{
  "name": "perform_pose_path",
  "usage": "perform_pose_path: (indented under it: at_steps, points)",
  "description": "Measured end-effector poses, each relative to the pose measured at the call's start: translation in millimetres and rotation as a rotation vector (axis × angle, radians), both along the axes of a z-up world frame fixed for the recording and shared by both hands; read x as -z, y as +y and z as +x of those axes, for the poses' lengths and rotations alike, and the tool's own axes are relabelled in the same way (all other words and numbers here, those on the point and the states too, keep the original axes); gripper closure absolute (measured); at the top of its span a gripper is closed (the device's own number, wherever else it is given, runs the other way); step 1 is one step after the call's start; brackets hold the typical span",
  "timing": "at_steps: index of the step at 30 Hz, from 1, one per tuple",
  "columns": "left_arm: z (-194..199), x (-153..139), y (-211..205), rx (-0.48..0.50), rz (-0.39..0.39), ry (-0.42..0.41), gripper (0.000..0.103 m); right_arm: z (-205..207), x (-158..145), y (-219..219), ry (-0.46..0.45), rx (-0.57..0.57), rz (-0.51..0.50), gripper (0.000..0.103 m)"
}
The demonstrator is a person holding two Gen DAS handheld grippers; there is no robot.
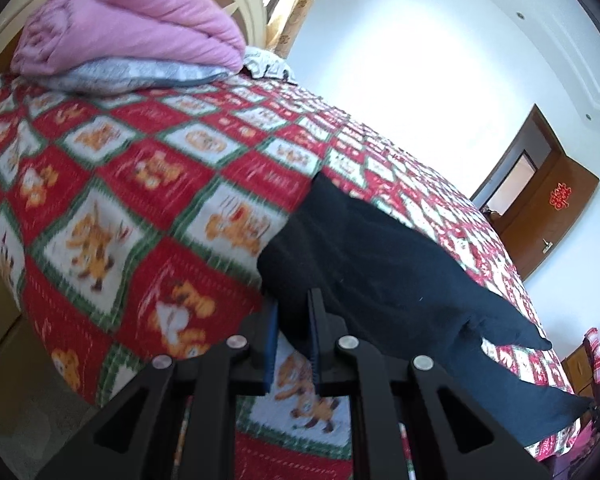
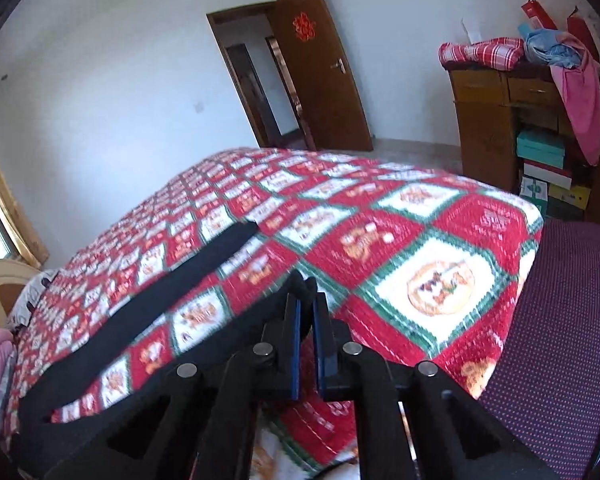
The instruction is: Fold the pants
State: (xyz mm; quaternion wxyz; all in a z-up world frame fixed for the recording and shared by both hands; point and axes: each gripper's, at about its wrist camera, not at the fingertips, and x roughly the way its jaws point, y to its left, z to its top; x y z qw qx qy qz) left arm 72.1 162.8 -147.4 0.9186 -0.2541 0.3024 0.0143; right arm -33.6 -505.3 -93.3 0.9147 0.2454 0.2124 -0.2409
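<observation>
Both grippers are pinching the black pants (image 1: 380, 256) on the bed (image 1: 132, 168), the left gripper (image 1: 293, 312) and right gripper (image 2: 306, 300) each clamping an end, the long leg stretching away across the quilt between them

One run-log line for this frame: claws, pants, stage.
left claw: shut on black pants | right claw: shut on pants | pants: on checked bedspread | stage: both edges gripped
</observation>
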Motion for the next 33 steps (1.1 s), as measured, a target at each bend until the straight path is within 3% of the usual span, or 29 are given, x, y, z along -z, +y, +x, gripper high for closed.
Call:
perform_pose_path:
  at_steps: [18,33]
  points:
    - [86,-41,-8,0.087,0.029,0.028,0.089,98,-52,-9,-0.001,-0.028,-0.022,0.099]
    - [188,-23,-7,0.108,-0.024,0.208,0.089,245,-58,-36,0.143,-0.026,-0.041,0.099]
